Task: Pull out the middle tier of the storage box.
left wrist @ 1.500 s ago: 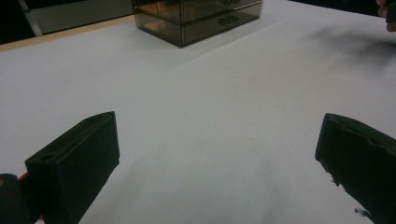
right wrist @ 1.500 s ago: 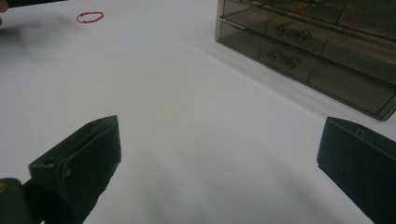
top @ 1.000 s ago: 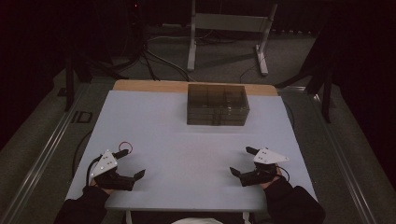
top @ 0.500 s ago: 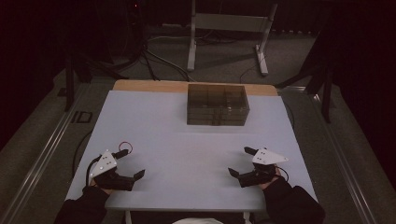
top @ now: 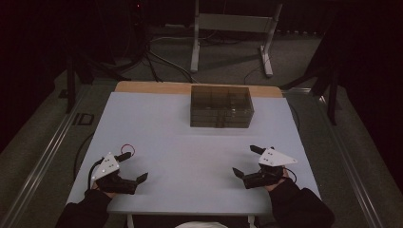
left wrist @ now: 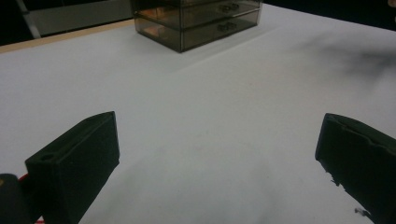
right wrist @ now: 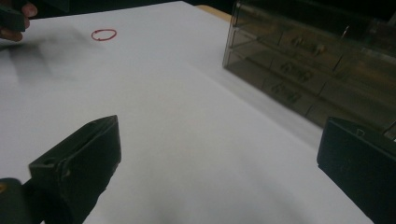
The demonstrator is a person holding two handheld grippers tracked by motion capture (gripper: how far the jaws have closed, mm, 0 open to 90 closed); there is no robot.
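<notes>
Both claws are gaping wide and carrying nothing, the left gripper [top: 134,166] barely stirring since a second ago while the right gripper [top: 244,161] is edging inward, so the smoky drawer box [top: 221,106] at the table's [top: 190,142] far edge is waiting untouched.

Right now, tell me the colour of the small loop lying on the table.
Red thin loop, clearest in the right gripper view.
</notes>
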